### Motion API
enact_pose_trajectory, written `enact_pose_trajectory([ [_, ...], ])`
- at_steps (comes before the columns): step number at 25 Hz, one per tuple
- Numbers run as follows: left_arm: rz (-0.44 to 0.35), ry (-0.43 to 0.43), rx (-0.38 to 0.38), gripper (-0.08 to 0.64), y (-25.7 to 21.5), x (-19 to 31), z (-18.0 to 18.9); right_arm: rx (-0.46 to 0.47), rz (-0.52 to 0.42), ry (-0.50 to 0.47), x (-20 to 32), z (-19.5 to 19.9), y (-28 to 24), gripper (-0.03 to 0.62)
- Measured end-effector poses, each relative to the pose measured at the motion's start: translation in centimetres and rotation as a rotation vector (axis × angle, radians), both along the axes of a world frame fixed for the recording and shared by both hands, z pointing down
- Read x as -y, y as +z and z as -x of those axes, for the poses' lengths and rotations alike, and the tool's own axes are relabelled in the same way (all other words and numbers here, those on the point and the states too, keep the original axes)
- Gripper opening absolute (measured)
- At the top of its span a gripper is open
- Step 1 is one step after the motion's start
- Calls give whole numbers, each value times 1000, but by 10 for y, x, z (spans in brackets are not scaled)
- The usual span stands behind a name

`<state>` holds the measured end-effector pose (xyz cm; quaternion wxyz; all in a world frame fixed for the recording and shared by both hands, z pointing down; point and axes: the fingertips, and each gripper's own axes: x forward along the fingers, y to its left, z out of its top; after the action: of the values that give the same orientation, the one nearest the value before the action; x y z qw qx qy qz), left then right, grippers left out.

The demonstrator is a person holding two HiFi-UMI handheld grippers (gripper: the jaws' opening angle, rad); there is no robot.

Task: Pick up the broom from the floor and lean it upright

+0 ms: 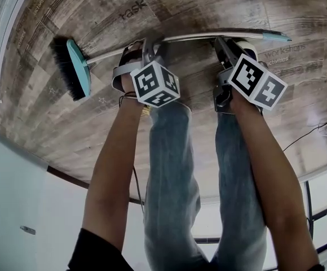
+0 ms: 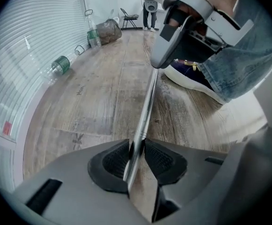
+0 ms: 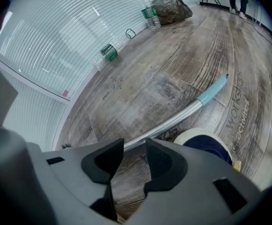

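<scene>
the broom (image 1: 197, 36) lies flat on the floor (image 1: 180, 4). the left gripper (image 2: 137, 146) pinches its handle (image 2: 147, 107); the right gripper (image 3: 133, 149) hangs spread just short of it and should straddle it, clamp, then lift evenly.

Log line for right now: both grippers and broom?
left gripper: shut on broom handle; right gripper: open, not gripping; broom: lying on floor

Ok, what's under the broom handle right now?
Only wood floor shows beneath the broom handle. Where the left tongs clamp it, their pads cover the floor below.
</scene>
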<state>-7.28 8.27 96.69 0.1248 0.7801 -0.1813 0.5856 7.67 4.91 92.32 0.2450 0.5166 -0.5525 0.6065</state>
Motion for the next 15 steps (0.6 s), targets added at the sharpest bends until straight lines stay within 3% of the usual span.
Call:
enact_pose_trajectory([
  [6, -34, -60, -52, 115, -14, 17, 11, 25, -29, 114, 9, -4, -1, 184],
  [11, -65, -77, -140, 114, -32, 21, 16, 84, -72, 251, 29, 3, -7, 200],
  [15, -82, -78, -184, 103, -44, 29, 21, 122, -171, 237, 58, 15, -24, 193],
])
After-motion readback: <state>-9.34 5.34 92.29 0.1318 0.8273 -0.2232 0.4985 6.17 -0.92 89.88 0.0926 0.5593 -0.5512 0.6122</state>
